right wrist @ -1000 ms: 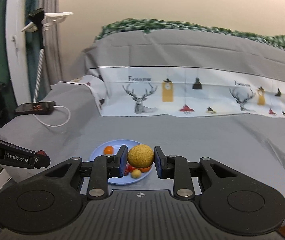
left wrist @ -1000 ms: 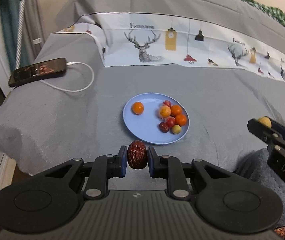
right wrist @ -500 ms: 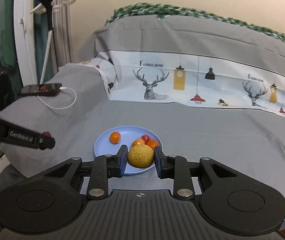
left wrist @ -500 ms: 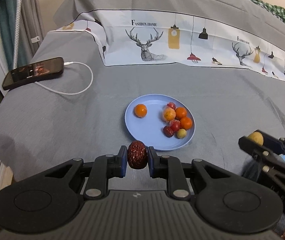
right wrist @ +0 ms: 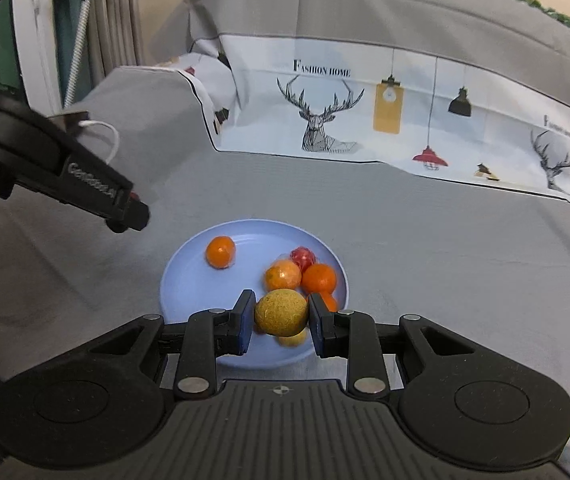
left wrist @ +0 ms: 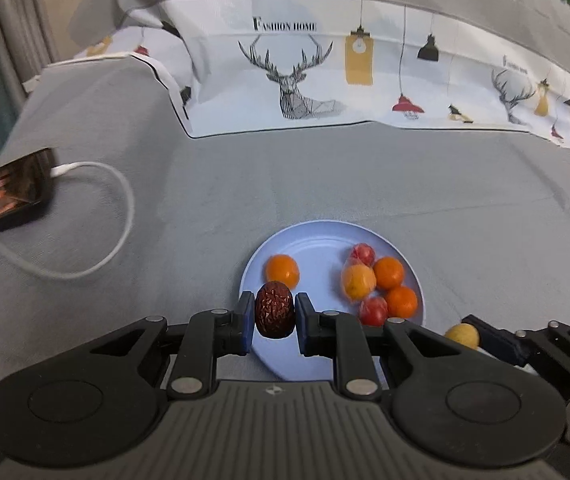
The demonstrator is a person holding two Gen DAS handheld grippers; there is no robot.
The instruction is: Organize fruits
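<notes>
Two fruits were being carried to the blue plate (right wrist: 173,280) on the grey cloth (left wrist: 365,184): a wrinkled red date (left wrist: 275,315) was clamped in the left gripper (left wrist: 275,320) over the plate's near left rim, and a round yellow fruit (right wrist: 281,312) was clamped in the right gripper (right wrist: 281,316) above the plate's near side. The next move was judged to call for both to be lowered onto bare plate and released gently, clear of the pile. Three orange fruits, one paler orange-yellow fruit, two red ones and one small yellow one could be counted on the plate, and one phone (left wrist: 5,192) with one white cable (left wrist: 121,200) was seen well apart at the left.

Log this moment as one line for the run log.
left tongs: shut on red date | right tongs: shut on yellow fruit | both above blue plate | fruit not released
</notes>
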